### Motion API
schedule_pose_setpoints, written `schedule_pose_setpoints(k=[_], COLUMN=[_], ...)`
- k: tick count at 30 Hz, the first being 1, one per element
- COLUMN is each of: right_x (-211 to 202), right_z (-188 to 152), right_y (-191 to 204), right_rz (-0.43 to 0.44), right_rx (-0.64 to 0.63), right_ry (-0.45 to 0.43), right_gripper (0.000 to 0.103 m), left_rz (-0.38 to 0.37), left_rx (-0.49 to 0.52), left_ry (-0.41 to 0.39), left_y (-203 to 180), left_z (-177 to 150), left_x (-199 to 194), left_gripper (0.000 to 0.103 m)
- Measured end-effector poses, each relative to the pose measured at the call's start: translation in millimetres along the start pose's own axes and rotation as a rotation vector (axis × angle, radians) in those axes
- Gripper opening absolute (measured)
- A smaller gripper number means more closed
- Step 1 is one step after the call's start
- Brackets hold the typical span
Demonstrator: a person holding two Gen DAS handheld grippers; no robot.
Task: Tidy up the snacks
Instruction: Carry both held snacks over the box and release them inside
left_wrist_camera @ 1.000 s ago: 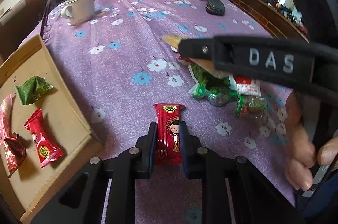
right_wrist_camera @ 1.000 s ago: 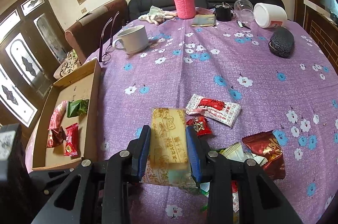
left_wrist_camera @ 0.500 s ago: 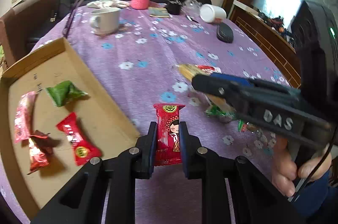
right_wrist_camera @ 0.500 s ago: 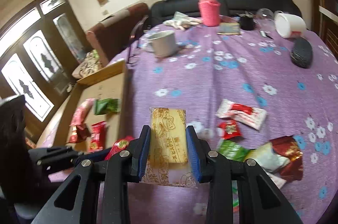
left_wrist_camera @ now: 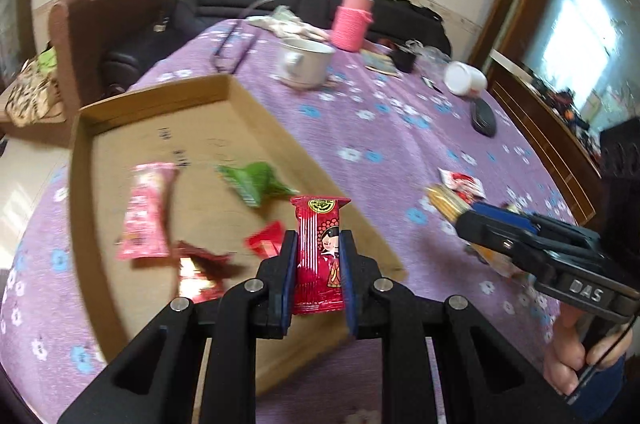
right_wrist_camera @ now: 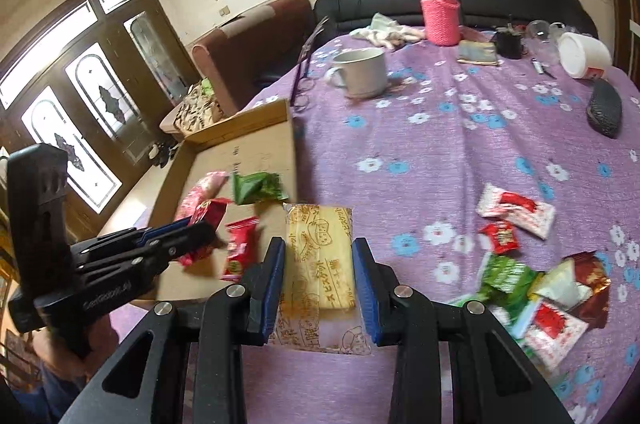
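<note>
My left gripper is shut on a red snack packet and holds it over the near right edge of the cardboard tray. The tray holds a pink packet, a green packet and red packets. My right gripper is shut on a yellow biscuit packet just right of the tray. The left gripper shows in the right wrist view over the tray. A pile of loose snacks lies on the purple cloth at the right.
On the purple flowered tablecloth stand a white mug, a pink knitted bottle, a white jar on its side, a black case and glasses. Sofa and armchair stand behind.
Both grippers have swung left toward the tray with their packets held. The left gripper now hangs over the tray's edge; the right one is beside it.
</note>
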State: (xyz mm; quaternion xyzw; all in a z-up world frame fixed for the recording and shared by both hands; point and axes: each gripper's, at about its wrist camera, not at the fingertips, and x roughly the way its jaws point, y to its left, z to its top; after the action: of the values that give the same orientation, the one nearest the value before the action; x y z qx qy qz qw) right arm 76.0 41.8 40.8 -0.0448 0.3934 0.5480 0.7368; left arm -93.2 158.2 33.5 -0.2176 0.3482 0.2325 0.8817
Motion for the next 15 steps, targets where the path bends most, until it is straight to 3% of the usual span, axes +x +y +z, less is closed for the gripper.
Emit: schedule_pose_setpoints(k=[7, 15], right_x=[29, 70], right_z=[5, 6], right_y=[36, 65], right_rz=[0.029, 0.035], right_rx=[-0.033, -0.049], right_ry=[0.051, 0.112], right_gripper=[0.037, 0.037], left_rz=[0.053, 0.138], left_rx=[-0.071, -0.081], left_ry=[-0.018, -0.018], left_y=[36, 53], left_z=[-5, -14], left_x=[-6, -4], left_gripper=[0.019, 0.019])
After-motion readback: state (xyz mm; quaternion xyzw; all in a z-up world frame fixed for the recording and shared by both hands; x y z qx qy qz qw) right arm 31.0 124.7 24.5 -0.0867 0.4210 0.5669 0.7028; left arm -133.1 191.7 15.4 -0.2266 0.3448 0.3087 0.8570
